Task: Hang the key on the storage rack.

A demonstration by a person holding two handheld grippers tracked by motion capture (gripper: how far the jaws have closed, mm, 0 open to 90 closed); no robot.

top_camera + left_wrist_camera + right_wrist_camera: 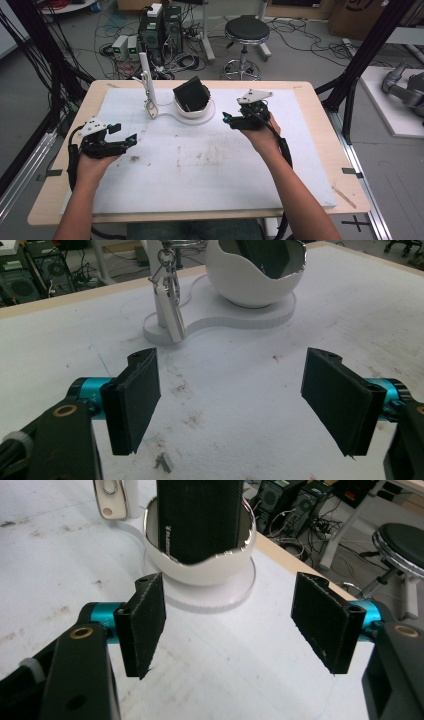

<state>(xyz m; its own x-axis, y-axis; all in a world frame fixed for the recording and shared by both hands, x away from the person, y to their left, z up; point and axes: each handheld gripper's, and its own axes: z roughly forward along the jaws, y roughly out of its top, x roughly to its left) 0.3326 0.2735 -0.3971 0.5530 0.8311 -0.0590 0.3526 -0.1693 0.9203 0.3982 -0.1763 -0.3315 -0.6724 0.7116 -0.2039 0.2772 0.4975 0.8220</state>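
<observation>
Standing wide apart, the jaws of the right gripper (228, 120) hold nothing; just ahead of them sits the white bowl (200, 572) on its white stand (235, 592), with a black box (199, 517) upright inside it, apart from the pads. Beyond the bowl, to that gripper's left, a white key fob (111, 497) hangs beside the stand's post. The left gripper (125, 135) is likewise spread wide and empty, hovering over the stained white mat (200, 165); bowl and fob lie well ahead of it with bare mat between. A black stool (246, 30) and computer boxes (160, 30) stand on the floor behind the table (320, 115).
</observation>
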